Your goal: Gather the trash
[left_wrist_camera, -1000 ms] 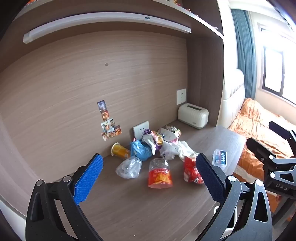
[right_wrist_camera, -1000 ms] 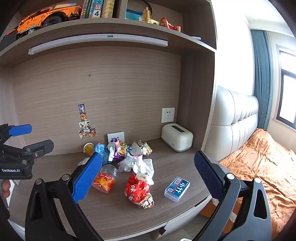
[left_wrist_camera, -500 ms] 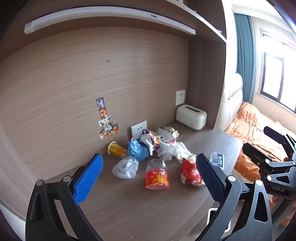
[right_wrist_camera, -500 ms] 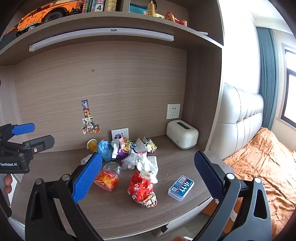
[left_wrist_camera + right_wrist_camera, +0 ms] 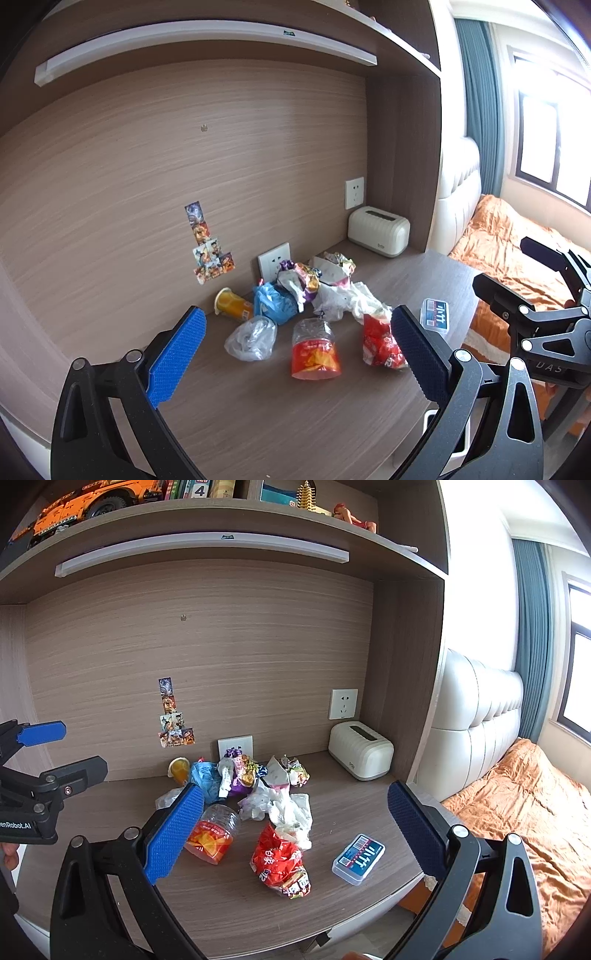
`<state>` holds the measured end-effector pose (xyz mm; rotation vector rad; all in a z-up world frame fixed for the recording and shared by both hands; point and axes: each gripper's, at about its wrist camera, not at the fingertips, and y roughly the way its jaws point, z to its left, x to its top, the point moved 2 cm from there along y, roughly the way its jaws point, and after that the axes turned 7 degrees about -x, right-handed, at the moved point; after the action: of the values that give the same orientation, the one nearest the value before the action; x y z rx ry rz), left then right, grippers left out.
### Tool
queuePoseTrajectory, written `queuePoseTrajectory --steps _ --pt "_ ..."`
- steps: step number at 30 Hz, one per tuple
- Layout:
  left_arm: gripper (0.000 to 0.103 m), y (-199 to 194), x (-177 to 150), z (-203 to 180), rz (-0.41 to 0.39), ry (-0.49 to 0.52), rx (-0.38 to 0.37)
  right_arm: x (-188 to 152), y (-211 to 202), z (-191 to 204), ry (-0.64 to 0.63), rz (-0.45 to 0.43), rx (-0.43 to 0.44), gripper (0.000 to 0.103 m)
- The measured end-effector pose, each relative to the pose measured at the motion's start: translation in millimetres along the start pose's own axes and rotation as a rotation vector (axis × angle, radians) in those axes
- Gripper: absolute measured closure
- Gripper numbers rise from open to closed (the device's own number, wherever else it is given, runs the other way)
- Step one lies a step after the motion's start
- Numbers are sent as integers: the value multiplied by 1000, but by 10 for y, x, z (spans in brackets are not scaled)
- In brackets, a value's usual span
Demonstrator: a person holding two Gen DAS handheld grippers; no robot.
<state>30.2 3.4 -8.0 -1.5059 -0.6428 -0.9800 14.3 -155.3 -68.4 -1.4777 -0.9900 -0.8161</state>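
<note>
Both pairs of fingers are spread wide and hold nothing. The left gripper [image 5: 295,349] hovers above the near part of the bench [image 5: 258,417], its blue fingers [image 5: 177,354] framing the litter, and the right gripper [image 5: 295,830] hangs beside it, equally empty and clear of the wood.

The trash lies in a loose heap toward the back of the bench, just in front of a wall socket. Nearest are a crushed clear bottle with an orange label [image 5: 212,836], a crumpled red snack wrapper [image 5: 280,860] and a clear plastic bag [image 5: 253,338]. Behind them sit white tissue [image 5: 291,812], a blue bag [image 5: 275,301], mixed coloured wrappers [image 5: 242,771] and an orange cup on its side [image 5: 231,304] against the wall.

All of it looks very light and soft. The wrappers and bags will likely crumple and slip under a pinch, so a bunched fold in the middle seems the best hold. The bottle is probably springy and smooth; across its dented body is the likely place to grip. The cup may roll.

A small lidded card box [image 5: 358,853] near the front edge looks rigid and may not be rubbish. The bench is smooth wood grain, backed by a panel with stickers [image 5: 171,716], with a white toaster-shaped box [image 5: 360,751] in the corner, shelves above, and a bed with orange bedding [image 5: 524,805] to the right.
</note>
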Motion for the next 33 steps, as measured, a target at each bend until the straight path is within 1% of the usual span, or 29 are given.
queuePoseTrajectory --steps 8,19,33 --pt "5 6 -6 8 -1 -13 -15 9 10 27 -16 -2 -1 3" --pt "5 27 -12 45 11 -29 -15 23 3 76 -18 1 18 3" --pt "5 37 -53 91 17 -37 -16 8 1 127 -26 14 14 3"
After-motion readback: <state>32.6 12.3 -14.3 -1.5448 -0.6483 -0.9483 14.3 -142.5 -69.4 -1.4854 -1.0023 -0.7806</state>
